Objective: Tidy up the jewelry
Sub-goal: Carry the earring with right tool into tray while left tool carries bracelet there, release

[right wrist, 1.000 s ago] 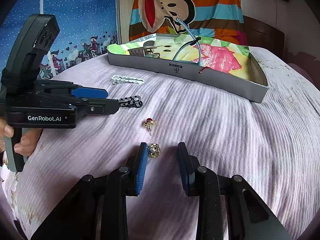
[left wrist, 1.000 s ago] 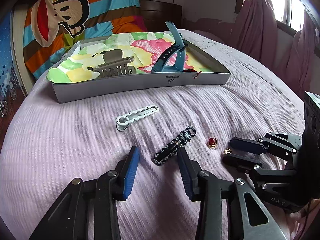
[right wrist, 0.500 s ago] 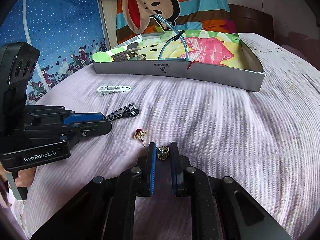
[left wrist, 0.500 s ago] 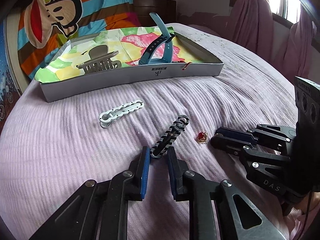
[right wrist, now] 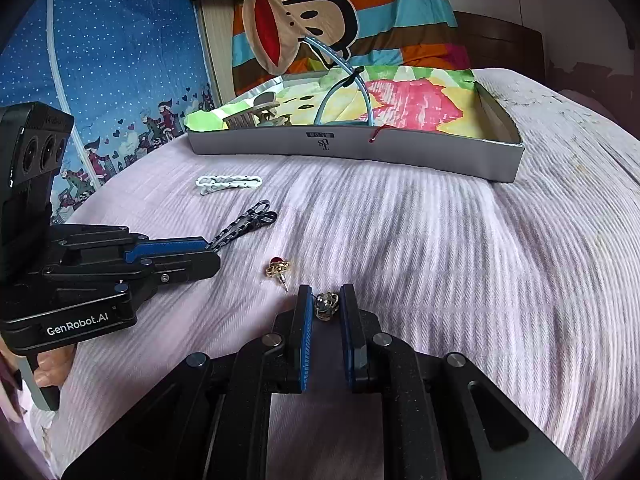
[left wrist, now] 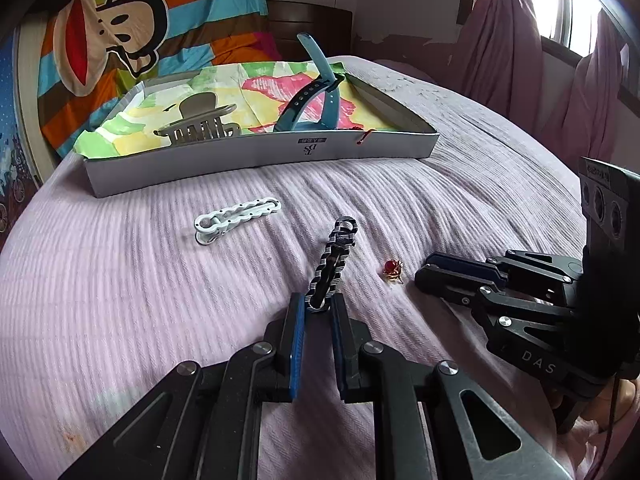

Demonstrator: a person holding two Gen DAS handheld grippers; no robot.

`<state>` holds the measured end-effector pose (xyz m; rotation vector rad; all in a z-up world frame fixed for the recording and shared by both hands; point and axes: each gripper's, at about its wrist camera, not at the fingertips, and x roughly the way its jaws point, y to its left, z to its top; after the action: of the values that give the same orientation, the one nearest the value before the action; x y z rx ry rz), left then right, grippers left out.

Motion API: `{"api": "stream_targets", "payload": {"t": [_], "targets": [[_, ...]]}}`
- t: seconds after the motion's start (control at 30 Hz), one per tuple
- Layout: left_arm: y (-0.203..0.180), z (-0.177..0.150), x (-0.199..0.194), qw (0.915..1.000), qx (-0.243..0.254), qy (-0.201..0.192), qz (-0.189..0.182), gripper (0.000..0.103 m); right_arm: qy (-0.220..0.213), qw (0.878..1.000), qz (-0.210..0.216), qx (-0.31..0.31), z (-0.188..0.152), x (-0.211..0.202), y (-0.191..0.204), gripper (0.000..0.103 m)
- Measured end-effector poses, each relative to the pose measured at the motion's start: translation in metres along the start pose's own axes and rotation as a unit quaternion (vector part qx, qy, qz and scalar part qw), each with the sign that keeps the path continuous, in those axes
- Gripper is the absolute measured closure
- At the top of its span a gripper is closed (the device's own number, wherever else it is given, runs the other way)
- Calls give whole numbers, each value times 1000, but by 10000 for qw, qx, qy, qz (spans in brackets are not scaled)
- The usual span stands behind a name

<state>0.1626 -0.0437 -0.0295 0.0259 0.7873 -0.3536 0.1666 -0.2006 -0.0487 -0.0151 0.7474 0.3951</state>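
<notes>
Gripping the near end of the black-and-white hair clip (left wrist: pixel 334 268), the left hand-held gripper (left wrist: pixel 318 308) has its jaws still closing, w/ the blue pads pressed on the clip from both sides. The clip lies on the lilac bed cover (left wrist: pixel 120 280) and points away toward the grey box (left wrist: pixel 256 156). The right hand-held gripper (right wrist: pixel 326 306) has the jaws nearly together, pinching a small gold knot earring (right wrist: pixel 327 305) btw. the pads, low on the bed cover. Just beside it, to the left, lies a gold earring w/ red stone (right wrist: pixel 277 269), not touching any gripper. A white hair clip (left wrist: pixel 236 220) lies alone nearer to the box. In the box, on the colourful paper lining, are a grey claw clip (left wrist: pixel 200 128) and a blue watch strap (left wrist: pixel 316 92) which stands up above the rim.
</notes>
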Motion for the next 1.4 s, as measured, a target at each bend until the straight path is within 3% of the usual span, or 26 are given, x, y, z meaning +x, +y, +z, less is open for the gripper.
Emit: {"api": "stream_targets", "payload": {"t": [0.43, 0.73, 0.97, 1.17, 1.4], "targets": [[10, 12, -29, 9962, -452, -726, 148, 91, -662, 9976, 109, 173, 11, -27, -4, 91], [31, 60, -40, 9863, -949, -1305, 338, 91, -1137, 9931, 53, 272, 57, -30, -23, 91], [40, 106, -4, 9869, -1139, -1051, 438, 91, -1186, 9921, -29, 417, 106, -4, -40, 91], [38, 124, 29, 9905, -1107, -521, 621, 91, -716, 9949, -176, 692, 128, 38, -57, 91], [35, 128, 45, 9926, -1014, -70, 666, 90, -250, 9967, -254, 724, 127, 67, -65, 91]]}}
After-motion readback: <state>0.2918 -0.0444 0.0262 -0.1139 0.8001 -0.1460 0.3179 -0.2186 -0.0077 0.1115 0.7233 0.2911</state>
